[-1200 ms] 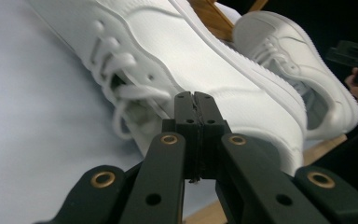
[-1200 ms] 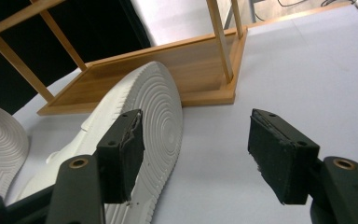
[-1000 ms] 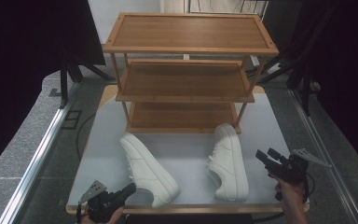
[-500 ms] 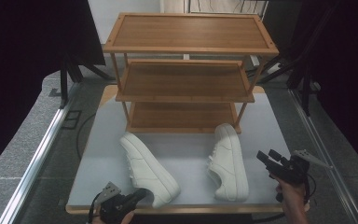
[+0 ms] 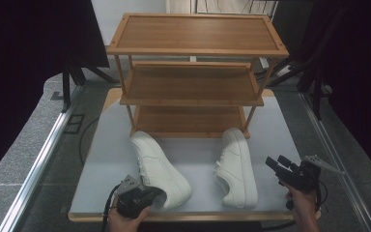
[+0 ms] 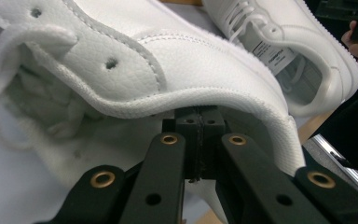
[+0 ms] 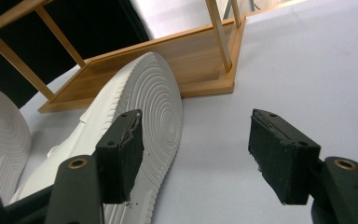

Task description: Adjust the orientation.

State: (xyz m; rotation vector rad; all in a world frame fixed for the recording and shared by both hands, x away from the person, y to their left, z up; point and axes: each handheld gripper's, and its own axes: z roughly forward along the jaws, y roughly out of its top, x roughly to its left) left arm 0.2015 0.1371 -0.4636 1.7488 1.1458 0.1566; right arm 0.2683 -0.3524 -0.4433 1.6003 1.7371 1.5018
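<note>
White leather marks both sneakers lying on the pale counter [image 5: 101,159] in front of a three-tier wooden shoe rack [image 5: 193,82], toes toward its bottom shelf, which reads as a pair waiting to be shelved. The left sneaker [image 5: 159,169] lies angled, heel toward the person, and the left gripper [image 5: 142,197] sits right at that heel; in the left gripper view its jaws are clenched together beneath the padded collar [image 6: 182,100], apparently tucked into the shoe's opening rather than pinching the collar, though what lies between them is hidden by the collar's edge. That placement suggests the heel is being hooked or gripped from inside so the shoe can be lifted. The right sneaker [image 5: 236,166] lies tipped on its side, so its ribbed sole [image 7: 154,102] faces the right gripper [image 5: 281,164], which waits just beside it with jaws released and wide, touching nothing. Held level and apart, it looks ready to take the second shoe by the sole and upper.
</note>
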